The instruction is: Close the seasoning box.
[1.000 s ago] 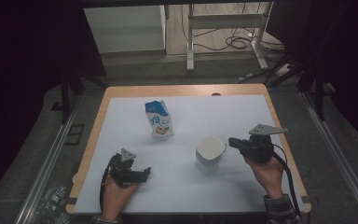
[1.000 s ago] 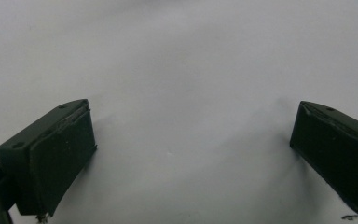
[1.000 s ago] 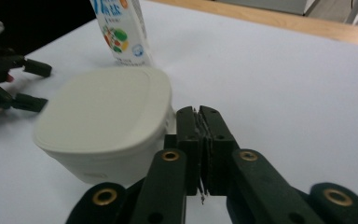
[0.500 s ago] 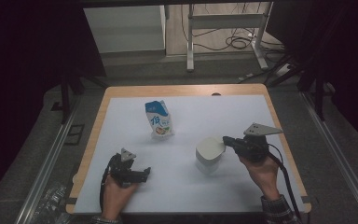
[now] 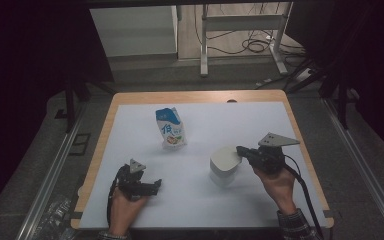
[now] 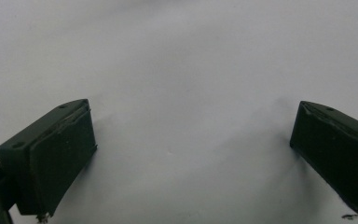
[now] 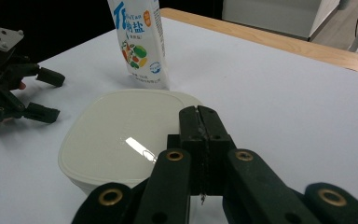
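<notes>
A white lidded container (image 5: 224, 162) (image 7: 121, 135) stands right of the table's middle. My right gripper (image 5: 239, 150) (image 7: 198, 112) is shut, and its tips lie over the lid's near edge; I see nothing between them. Behind the container stands a blue and white salt bag (image 5: 170, 127) (image 7: 137, 42), upright. At the front left my left gripper (image 5: 156, 186) (image 6: 191, 154) rests low over the white table cover with its jaws wide open and nothing between them. It also appears as a far-off gripper (image 7: 49, 95) in the right gripper view.
The table (image 5: 200, 97) has a wooden rim around a white cover. Dark floor and a metal frame (image 5: 240, 20) lie beyond the far edge. Bare cover stretches between the two hands and along the right side.
My right gripper has edged slightly left towards the container. The left hand, the bag and the container have stayed where they were.
</notes>
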### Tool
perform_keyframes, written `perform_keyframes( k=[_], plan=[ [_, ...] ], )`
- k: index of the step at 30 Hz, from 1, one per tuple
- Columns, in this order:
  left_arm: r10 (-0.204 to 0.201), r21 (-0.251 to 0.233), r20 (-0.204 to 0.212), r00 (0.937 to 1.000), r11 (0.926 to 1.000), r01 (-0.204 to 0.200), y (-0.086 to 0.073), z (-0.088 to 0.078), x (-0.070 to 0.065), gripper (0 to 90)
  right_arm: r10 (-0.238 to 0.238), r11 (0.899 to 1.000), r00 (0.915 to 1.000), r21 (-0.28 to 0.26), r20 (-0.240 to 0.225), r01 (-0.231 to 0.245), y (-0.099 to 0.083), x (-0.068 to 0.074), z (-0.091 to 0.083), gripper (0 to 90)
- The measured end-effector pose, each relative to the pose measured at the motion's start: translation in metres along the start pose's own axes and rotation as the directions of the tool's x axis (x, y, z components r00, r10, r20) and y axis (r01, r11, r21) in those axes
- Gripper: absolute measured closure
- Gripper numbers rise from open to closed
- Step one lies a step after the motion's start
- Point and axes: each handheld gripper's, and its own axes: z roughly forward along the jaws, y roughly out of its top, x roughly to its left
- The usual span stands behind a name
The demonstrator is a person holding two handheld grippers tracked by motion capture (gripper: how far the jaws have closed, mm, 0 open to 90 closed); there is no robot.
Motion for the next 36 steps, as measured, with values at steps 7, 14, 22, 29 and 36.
perform_keyframes(
  k=[7,14,22,29,36],
  plan=[
    [0.001,0.0,0.0,1.0,1.0,-0.001,0.0,0.0,0.0,0.3,-0.004,1.0,1.0,-0.002,0.004,0.004,-0.0002,0.0004,0.0,89.1],
    [0.001,0.0,-0.001,1.0,1.0,-0.001,0.0,0.0,-0.0001,0.3,-0.002,1.0,1.0,-0.002,0.01,0.002,-0.0005,-0.001,-0.001,89.2],
    [0.001,0.0,-0.001,1.0,1.0,-0.001,0.0,0.0,-0.0001,0.3,-0.003,1.0,0.9999,0.001,0.015,0.003,-0.0008,-0.0005,-0.0012,89.3],
    [0.001,0.0,-0.001,1.0,1.0,-0.001,0.0,0.0,-0.0001,0.3,-0.006,1.0,0.9998,0.0,0.019,0.006,-0.0009,0.0001,-0.0013,89.5],
    [0.001,0.0,0.0,1.0,1.0,-0.001,0.0,0.0,-0.0001,0.3,-0.008,1.0,0.9996,0.003,0.027,0.008,-0.001,-0.0004,-0.0017,89.5]
  ],
)
